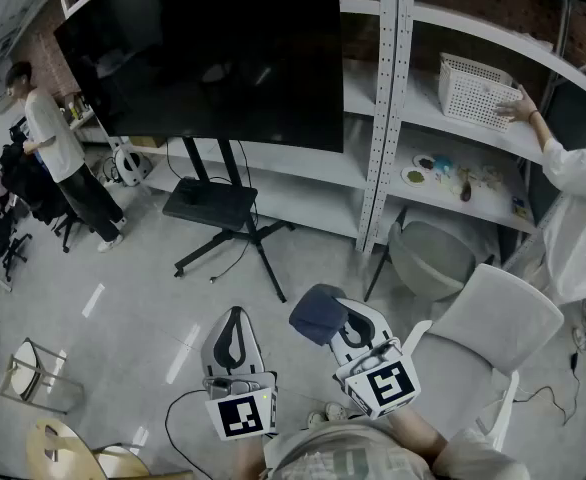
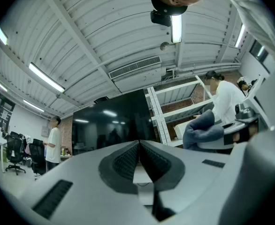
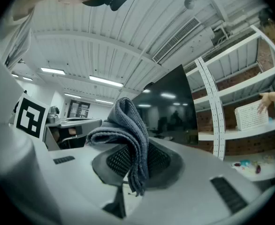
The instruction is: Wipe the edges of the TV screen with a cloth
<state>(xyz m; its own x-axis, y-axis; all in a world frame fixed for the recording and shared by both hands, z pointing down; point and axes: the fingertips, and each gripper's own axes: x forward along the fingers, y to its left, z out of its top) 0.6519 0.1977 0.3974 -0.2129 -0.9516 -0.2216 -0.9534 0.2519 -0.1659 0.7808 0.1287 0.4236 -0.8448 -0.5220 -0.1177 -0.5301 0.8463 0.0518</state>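
The TV screen (image 1: pixel 213 53) is a large dark panel on a black wheeled stand (image 1: pixel 218 218), straight ahead on the floor. It also shows as TV screen (image 2: pixel 114 125) in the left gripper view and TV screen (image 3: pixel 172 107) in the right gripper view. My right gripper (image 1: pixel 335 318) is shut on a folded grey-blue cloth (image 1: pixel 318 315), seen up close as cloth (image 3: pixel 126 130) draped over the pads. The left gripper (image 1: pixel 235 336) is shut and empty, its pads pressed together. Both grippers are well short of the TV.
White metal shelving (image 1: pixel 453 118) stands to the right of the TV with a white basket (image 1: pixel 473 90); a person in white (image 1: pixel 583 208) reaches to it. A grey chair (image 1: pixel 483 328) is near right. Another person (image 1: pixel 58 153) stands at the left by chairs.
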